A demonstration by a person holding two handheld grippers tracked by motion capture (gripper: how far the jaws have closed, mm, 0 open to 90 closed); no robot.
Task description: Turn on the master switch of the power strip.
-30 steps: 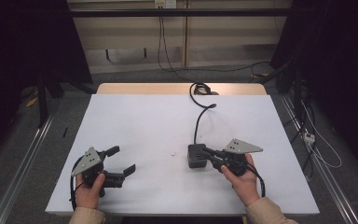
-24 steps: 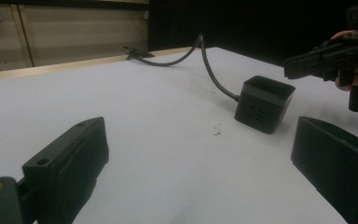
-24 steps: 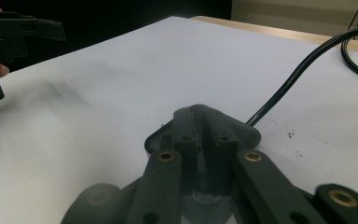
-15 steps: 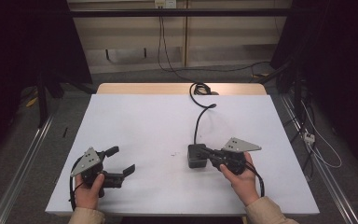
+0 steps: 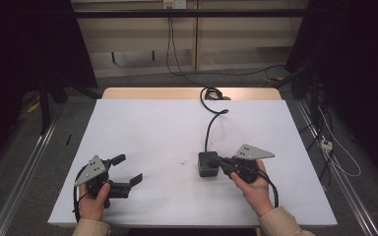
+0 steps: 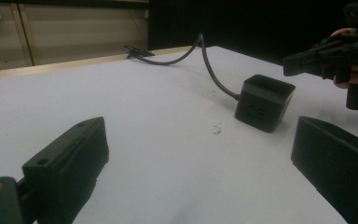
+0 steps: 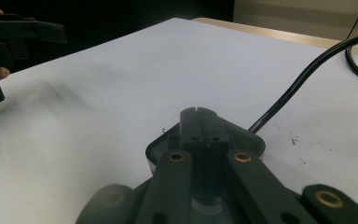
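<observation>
Right gripper closed over black power cube; left gripper released.

High view: the black power cube (image 5: 207, 163) sat on the white table (image 5: 177, 128) toward its near right corner, cable (image 5: 209, 129) running to the far edge. The right gripper (image 5: 225, 163) touched the cube; the left gripper (image 5: 126, 170) rested near the near left corner. Left gripper view: jaws stood wide apart, the cube (image 6: 264, 102) well beyond them. Right gripper view: jaws were pressed together above the cube (image 7: 168, 144), grasping nothing visible.
</observation>
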